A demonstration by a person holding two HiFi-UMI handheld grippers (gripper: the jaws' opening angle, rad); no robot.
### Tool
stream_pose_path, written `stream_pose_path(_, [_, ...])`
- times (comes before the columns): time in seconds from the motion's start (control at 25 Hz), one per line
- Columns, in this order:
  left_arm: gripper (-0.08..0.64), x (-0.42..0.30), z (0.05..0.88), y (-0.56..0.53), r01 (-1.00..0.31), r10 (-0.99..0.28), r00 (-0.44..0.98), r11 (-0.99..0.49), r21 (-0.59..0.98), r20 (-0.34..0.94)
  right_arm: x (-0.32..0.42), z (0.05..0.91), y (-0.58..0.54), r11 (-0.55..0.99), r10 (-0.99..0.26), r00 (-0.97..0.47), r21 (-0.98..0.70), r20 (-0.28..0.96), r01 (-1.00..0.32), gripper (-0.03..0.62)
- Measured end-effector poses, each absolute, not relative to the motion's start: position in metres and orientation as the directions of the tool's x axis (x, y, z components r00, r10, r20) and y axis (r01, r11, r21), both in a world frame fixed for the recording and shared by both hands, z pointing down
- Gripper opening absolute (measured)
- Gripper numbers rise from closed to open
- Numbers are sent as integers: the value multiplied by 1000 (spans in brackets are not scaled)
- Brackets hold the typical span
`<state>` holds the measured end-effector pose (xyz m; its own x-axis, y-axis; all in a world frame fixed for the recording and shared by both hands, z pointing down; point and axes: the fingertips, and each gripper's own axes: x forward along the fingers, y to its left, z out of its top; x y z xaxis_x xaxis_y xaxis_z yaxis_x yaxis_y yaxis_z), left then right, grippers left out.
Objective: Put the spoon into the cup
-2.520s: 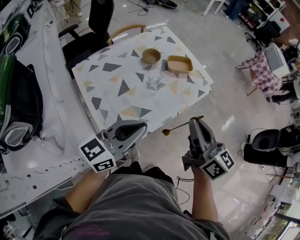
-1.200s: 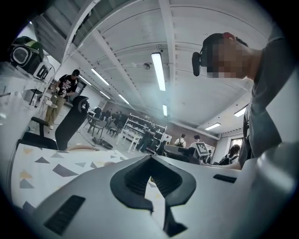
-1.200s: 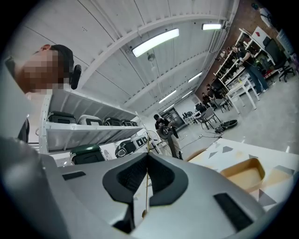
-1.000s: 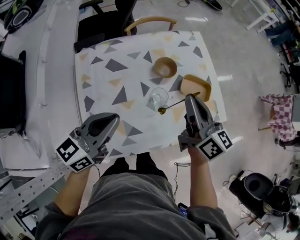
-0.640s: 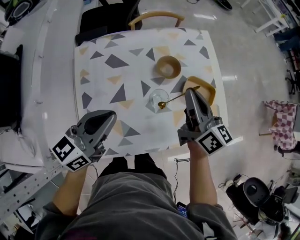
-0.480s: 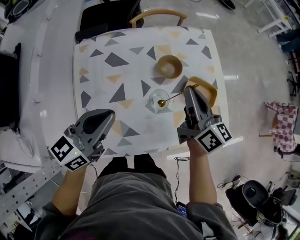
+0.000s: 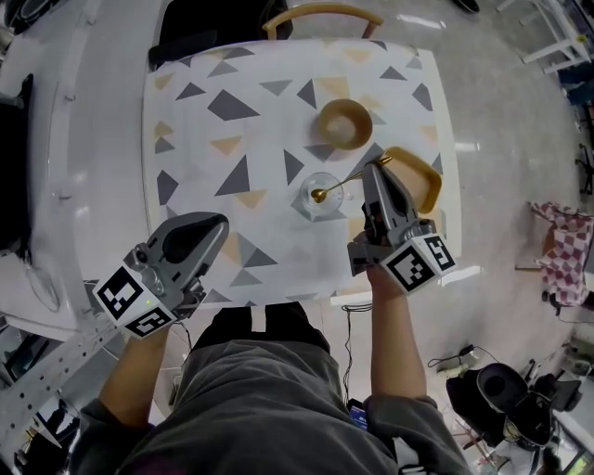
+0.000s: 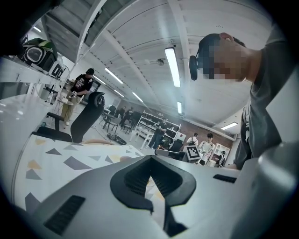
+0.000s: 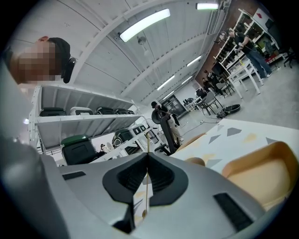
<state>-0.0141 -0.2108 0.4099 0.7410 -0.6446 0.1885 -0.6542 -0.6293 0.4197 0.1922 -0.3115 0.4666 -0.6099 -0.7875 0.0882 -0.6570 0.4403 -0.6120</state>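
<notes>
A clear glass cup (image 7: 322, 198) stands on the triangle-patterned table (image 7: 213, 148), right of its middle. My right gripper (image 7: 374, 170) is shut on the thin handle of a gold spoon (image 7: 345, 183). The spoon slants down to the left, and its bowl hangs over the cup's mouth; I cannot tell whether it is inside. In the right gripper view the spoon (image 9: 147, 145) runs between the shut jaws of my right gripper (image 9: 147, 156). My left gripper (image 7: 215, 225) hovers over the table's front left, shut on nothing, and the left gripper (image 8: 150, 158) shows nothing between its jaws.
A round wooden bowl (image 7: 342, 123) sits beyond the cup. A rectangular wooden tray (image 7: 419, 181) lies right beside my right gripper, near the table's right edge. A chair (image 7: 320, 11) stands at the far side. A white bench (image 7: 83, 111) runs along the left.
My right gripper has carried the spoon from off the table's front edge in over the table, bringing its bowl above the cup. My left gripper has stayed near the front left.
</notes>
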Motion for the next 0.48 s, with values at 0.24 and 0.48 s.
stream_pose_path(0.24, [15,-16,418,-210,-654,-642,741,-625,426,197,188,484,-312,427,-787,-607,-611,112,-666,21])
stream_pose_path(0.48, [15,-19,423,-210,-654,-638,742,-622,431,206,184,496,-314,421,-787,-603,-598,134,-682,21])
